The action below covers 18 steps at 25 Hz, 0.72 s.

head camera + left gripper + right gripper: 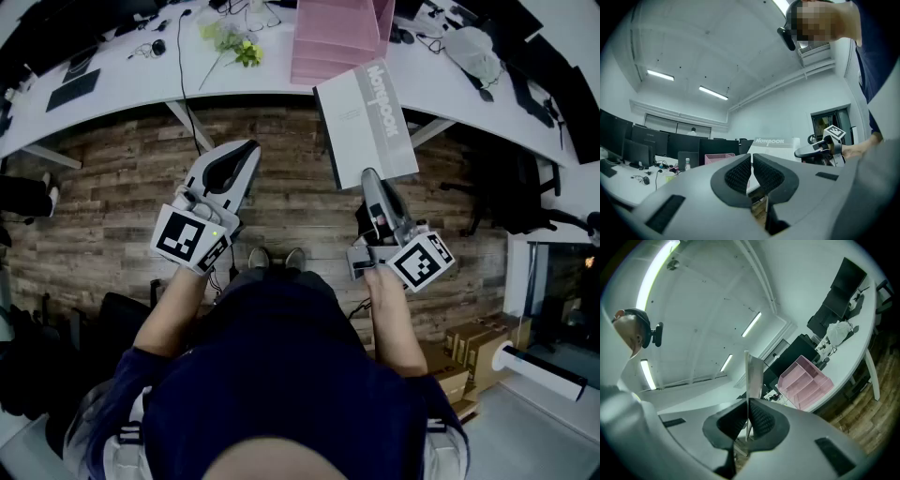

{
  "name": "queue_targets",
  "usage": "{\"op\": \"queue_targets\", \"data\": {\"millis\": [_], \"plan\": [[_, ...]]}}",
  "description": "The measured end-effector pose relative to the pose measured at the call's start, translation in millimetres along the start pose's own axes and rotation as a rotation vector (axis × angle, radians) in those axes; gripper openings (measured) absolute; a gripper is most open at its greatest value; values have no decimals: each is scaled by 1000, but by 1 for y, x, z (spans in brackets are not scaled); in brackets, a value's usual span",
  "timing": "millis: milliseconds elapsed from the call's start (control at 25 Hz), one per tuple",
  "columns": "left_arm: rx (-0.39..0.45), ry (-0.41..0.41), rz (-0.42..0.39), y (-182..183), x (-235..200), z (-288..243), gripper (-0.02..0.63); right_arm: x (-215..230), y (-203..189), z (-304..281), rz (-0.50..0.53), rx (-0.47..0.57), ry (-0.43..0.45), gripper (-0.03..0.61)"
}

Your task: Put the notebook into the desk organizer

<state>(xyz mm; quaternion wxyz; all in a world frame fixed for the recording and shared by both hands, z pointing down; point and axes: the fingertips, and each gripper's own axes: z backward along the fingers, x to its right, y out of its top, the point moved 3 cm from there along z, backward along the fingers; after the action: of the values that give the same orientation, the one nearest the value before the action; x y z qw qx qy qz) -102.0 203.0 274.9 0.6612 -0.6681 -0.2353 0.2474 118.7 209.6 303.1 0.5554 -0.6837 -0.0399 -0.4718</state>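
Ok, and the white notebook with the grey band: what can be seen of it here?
The thin white notebook has a grey band along one long side printed "Notebook" and a smooth, card-like cover. It is closed and held in the air, clamped at its near edge by the right gripper, whose view shows it edge-on and upright between the pads. It hangs over the wooden floor at the white desk's edge, near the pink desk organizer, not in it.

White curved desk [131, 89] with pink desk organizer [323, 56], yellow-green flowers [230, 42], black cables [180, 56], crumpled white bag [473, 52].
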Motion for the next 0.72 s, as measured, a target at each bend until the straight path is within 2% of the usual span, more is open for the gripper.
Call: {"op": "queue_targets", "data": {"millis": [240, 720], "plan": [[1, 1, -2, 1, 2, 2, 38, -5, 3, -1, 33, 3, 22, 12], [-10, 5, -10, 0, 10, 2, 38, 1, 2, 7, 10, 8, 20, 12]]}}
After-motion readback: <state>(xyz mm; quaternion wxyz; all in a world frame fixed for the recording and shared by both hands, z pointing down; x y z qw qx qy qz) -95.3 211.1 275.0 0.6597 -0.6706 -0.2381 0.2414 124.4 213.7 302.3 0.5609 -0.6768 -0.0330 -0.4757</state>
